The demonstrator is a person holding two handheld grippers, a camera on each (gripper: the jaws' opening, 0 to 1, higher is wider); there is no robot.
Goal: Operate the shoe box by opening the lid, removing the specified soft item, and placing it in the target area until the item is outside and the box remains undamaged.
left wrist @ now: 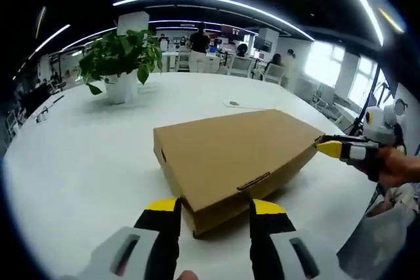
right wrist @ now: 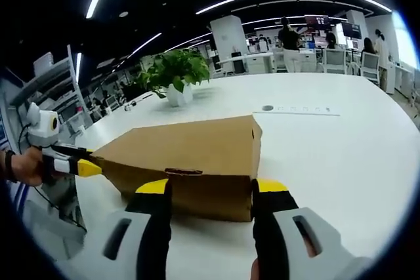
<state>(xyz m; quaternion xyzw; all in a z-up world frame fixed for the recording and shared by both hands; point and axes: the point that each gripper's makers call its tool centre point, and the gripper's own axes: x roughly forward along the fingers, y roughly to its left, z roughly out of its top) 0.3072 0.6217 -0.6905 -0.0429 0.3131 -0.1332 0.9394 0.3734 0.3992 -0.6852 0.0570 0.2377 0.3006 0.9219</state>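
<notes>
Two grippers, one in each of my hands, face a closed brown cardboard shoe box (left wrist: 236, 159) lying flat on a wide white table (left wrist: 85, 162). In the left gripper view, my left gripper (left wrist: 215, 209) has its yellow-tipped jaws spread wide and released, just short of the box's near end, holding nothing. In the right gripper view, my right gripper (right wrist: 210, 191) is likewise spread and empty, its jaws either side of a small tab on the box's front edge. The lid is still down, so the soft item inside cannot be seen. To open it well, I judge one gripper should steady the base while the other pinches the lid's lip lightly and lifts slowly, so the cardboard neither creases nor tears. A potted plant (left wrist: 121, 63) stands well apart, farther back.
</notes>
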